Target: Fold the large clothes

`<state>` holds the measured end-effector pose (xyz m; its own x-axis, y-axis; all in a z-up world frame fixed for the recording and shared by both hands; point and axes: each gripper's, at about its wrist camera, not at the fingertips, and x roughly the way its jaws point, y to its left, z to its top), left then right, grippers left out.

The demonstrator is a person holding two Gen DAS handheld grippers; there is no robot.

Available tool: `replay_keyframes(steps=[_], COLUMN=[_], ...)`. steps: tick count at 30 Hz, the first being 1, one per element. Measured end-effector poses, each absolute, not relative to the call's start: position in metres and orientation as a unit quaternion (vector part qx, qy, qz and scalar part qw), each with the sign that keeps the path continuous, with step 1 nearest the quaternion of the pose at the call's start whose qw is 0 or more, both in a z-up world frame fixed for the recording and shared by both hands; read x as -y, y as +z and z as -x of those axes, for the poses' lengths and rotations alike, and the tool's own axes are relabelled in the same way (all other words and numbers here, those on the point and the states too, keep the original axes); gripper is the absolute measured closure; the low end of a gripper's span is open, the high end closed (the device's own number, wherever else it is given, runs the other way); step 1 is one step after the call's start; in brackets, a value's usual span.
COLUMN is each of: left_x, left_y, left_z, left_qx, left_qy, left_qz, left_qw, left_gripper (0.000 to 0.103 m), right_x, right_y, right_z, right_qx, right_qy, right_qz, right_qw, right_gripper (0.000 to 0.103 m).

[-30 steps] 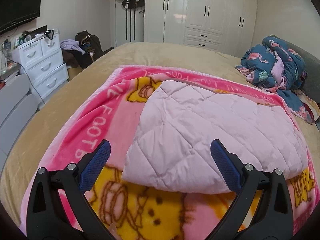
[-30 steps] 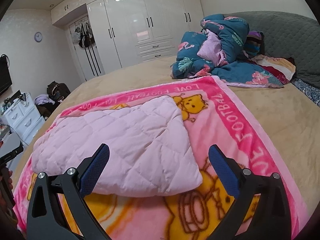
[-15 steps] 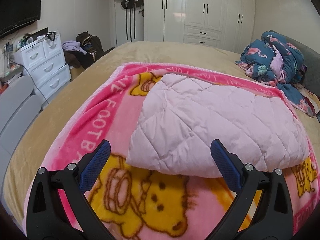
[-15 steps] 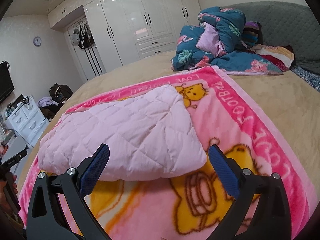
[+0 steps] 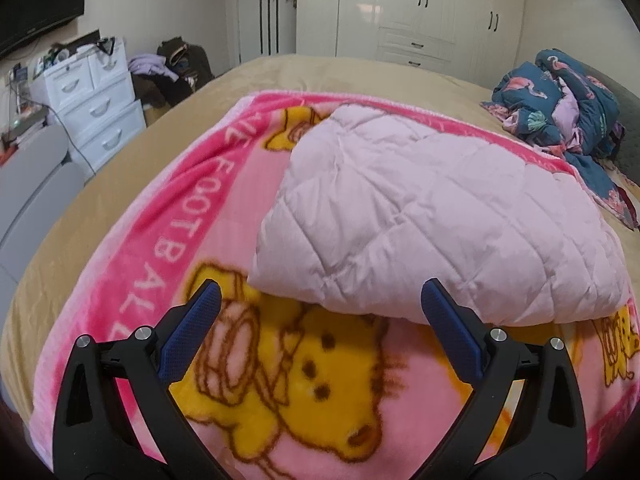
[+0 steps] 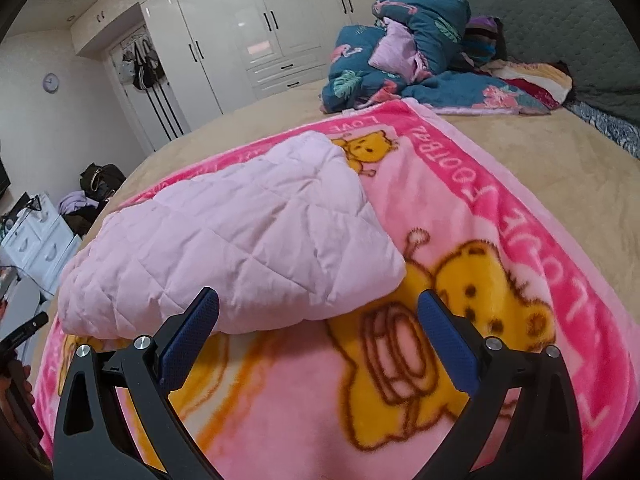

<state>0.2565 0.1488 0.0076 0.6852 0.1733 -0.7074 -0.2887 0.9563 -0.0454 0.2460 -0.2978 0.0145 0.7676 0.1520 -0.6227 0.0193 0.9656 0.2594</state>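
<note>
A folded pale pink quilted garment (image 5: pixel 420 216) lies on a pink cartoon-bear blanket (image 5: pixel 168 240) spread over the tan bed. It also shows in the right wrist view (image 6: pixel 240 248), on the same blanket (image 6: pixel 500 248). My left gripper (image 5: pixel 320 304) is open and empty, held above the blanket just in front of the garment's near left corner. My right gripper (image 6: pixel 318 306) is open and empty, in front of the garment's near right corner. Neither touches the fabric.
A heap of blue flamingo-print bedding (image 5: pixel 568 104) (image 6: pixel 412 60) lies at the bed's far right by the grey headboard (image 6: pixel 560 28). White drawers (image 5: pixel 96 108) and a clothes pile (image 5: pixel 168 76) stand left of the bed. White wardrobes (image 6: pixel 248 32) line the far wall.
Both grippers have pulled back toward the near edge of the bed, open and empty throughout; more of the bear blanket shows in front of the garment. The garment has not moved.
</note>
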Motion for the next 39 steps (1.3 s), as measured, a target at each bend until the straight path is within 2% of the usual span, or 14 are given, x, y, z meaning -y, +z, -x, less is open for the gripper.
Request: replay_keyframes(steps=[7, 14, 22, 30, 35, 39], left_x=[-0.158, -0.181, -0.201, -0.204, -0.200, -0.200], left_y=[-0.013, -0.039, -0.068, -0.089, -0.090, -0.092], left_z=[-0.264, -0.280, -0.305, -0.331, -0.344, -0.355], left_qx=[-0.404, -0.423, -0.406, -0.389, -0.381, -0.379], left_qy=[0.111, 0.077, 0.046, 0.037, 0.041, 0.044], left_qz=[0.135, 0.278, 0.415, 0.465, 0.461, 0.455], left_qw=[0.898, 0.859, 0.813, 0.795, 0.800, 0.805], left_gripper=[0.009, 0.009, 0.009, 0.008, 0.008, 0.008], right_x=[0.300, 0.304, 0.310, 0.306, 0.306, 0.305], right_y=[-0.009, -0.030, -0.057, -0.071, -0.076, -0.078], right_z=[-0.257, -0.278, -0.311, -0.340, -0.353, -0.357], right_qx=[-0.364, -0.389, -0.404, -0.391, -0.383, -0.372], right_qy=[0.018, 0.021, 0.026, 0.052, 0.057, 0.062], right_qz=[-0.168, -0.243, -0.346, -0.386, -0.391, -0.387], right_qw=[0.916, 0.888, 0.847, 0.834, 0.835, 0.842], right_gripper=[0.004, 0.004, 0.004, 0.004, 0.004, 0.010])
